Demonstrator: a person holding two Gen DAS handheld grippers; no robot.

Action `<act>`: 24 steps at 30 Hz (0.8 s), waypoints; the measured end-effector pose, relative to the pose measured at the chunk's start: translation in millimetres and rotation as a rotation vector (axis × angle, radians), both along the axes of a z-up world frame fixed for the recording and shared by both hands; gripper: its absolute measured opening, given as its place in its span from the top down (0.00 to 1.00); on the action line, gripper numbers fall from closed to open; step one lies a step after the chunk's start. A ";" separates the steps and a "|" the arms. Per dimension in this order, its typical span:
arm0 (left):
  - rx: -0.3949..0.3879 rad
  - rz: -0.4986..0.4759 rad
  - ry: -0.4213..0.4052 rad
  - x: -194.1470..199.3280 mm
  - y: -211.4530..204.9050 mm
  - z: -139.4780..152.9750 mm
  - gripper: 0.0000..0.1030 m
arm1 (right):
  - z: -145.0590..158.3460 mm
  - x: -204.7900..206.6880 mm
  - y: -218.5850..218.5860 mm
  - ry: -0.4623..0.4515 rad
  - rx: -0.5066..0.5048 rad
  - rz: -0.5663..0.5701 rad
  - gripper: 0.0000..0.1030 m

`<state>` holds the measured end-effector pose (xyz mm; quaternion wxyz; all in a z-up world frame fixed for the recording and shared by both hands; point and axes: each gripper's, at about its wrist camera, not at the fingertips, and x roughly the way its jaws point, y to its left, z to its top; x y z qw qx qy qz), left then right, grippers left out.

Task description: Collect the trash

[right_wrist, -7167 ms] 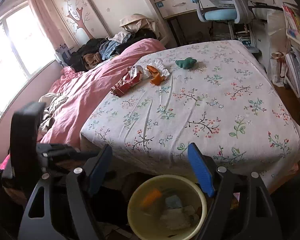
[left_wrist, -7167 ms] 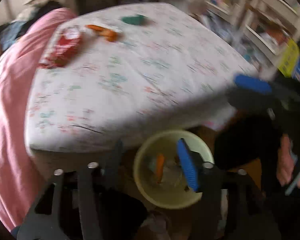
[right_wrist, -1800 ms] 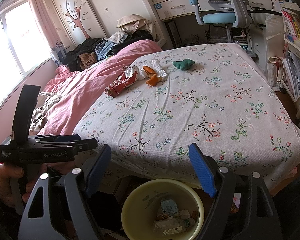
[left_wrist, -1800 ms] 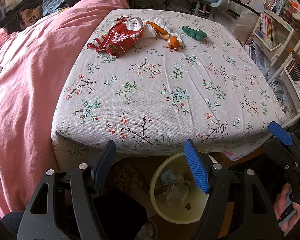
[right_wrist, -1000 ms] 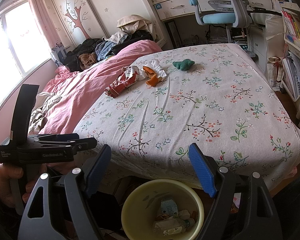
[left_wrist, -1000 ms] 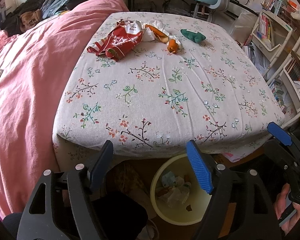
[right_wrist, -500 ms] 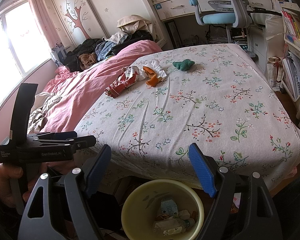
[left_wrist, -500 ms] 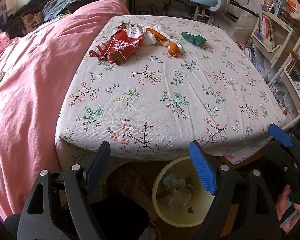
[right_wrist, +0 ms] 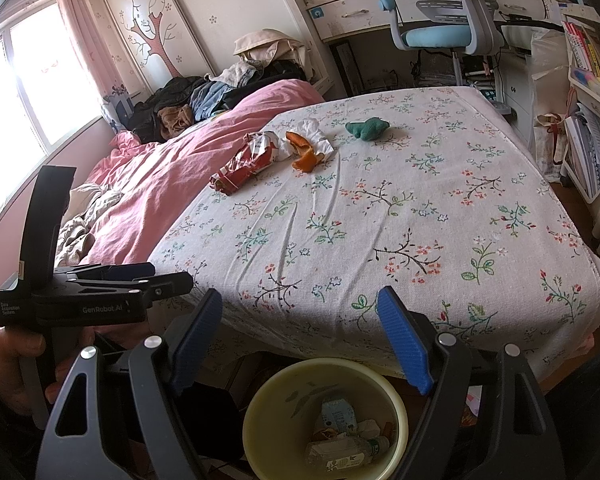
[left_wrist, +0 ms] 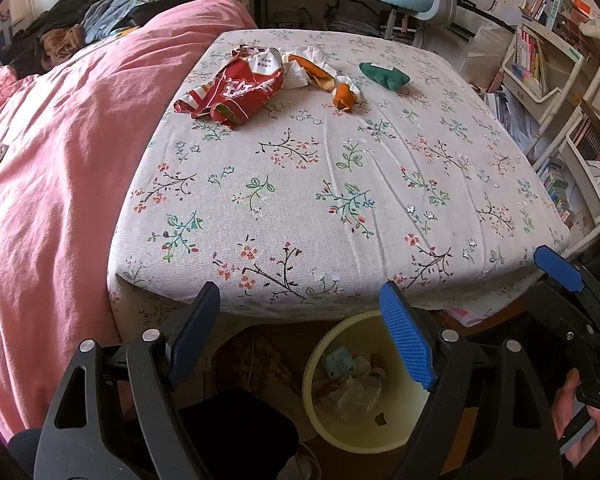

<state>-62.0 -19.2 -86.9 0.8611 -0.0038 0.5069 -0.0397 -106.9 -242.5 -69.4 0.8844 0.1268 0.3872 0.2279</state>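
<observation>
Since a moment ago my view has lifted off the bin [left_wrist: 364, 436] toward the bed [left_wrist: 340, 184], so that drop looks finished. The red wrapper [left_wrist: 236, 92], tissue [left_wrist: 300, 76], orange peel [left_wrist: 342, 96] and green scrap [left_wrist: 384, 76] lie at twelve o'clock, well apart from my left tongs [left_wrist: 300, 336] and right tongs [right_wrist: 300, 332], both released and empty.

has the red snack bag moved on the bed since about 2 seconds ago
No. The red snack bag lies in the same spot, beside the orange peel and white tissue, at the pink duvet's edge, as before.

Home bedroom: bed [right_wrist: 380, 208], pink duvet [right_wrist: 188, 176], desk chair [right_wrist: 440, 32].
</observation>
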 end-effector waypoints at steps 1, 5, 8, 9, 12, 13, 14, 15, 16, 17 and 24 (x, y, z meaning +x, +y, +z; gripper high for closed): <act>0.000 -0.001 0.000 0.0 0.0 0.0 0.24 | -0.1 -0.1 0.0 0.000 0.000 0.000 0.26; -0.001 -0.001 0.001 -0.1 -0.4 -0.5 0.23 | -0.1 0.0 0.1 0.001 0.000 0.000 0.26; 0.001 -0.003 0.000 -0.1 -0.8 -0.5 0.23 | 0.0 0.0 0.2 0.000 0.000 0.000 0.26; 0.001 -0.004 0.000 -0.2 -1.4 -0.8 0.23 | -0.5 -0.4 0.1 0.000 0.000 0.000 0.26; 0.001 -0.003 0.001 -0.2 -1.6 -0.6 0.23 | -0.3 -0.5 0.3 0.001 0.000 0.000 0.26; 0.001 -0.003 0.000 -0.2 -1.5 -0.5 0.23 | 0.1 -0.1 0.4 0.000 0.000 0.000 0.26; 0.000 -0.003 0.000 -0.2 -1.8 -0.5 0.23 | 0.1 0.0 0.4 0.000 0.000 0.000 0.26; 0.001 -0.003 0.000 -0.2 -1.7 -0.5 0.23 | 0.1 0.1 0.5 0.000 0.000 0.000 0.26; 0.001 -0.003 0.000 -0.3 -1.8 -0.5 0.23 | 0.1 0.0 0.5 0.000 0.000 0.000 0.26; 0.001 -0.003 0.001 -0.3 -1.8 -0.6 0.23 | 0.1 0.0 0.5 0.000 0.000 0.000 0.26; 0.001 -0.003 0.000 -0.3 -1.9 -0.5 0.23 | -0.2 -0.4 0.6 0.001 0.000 0.000 0.26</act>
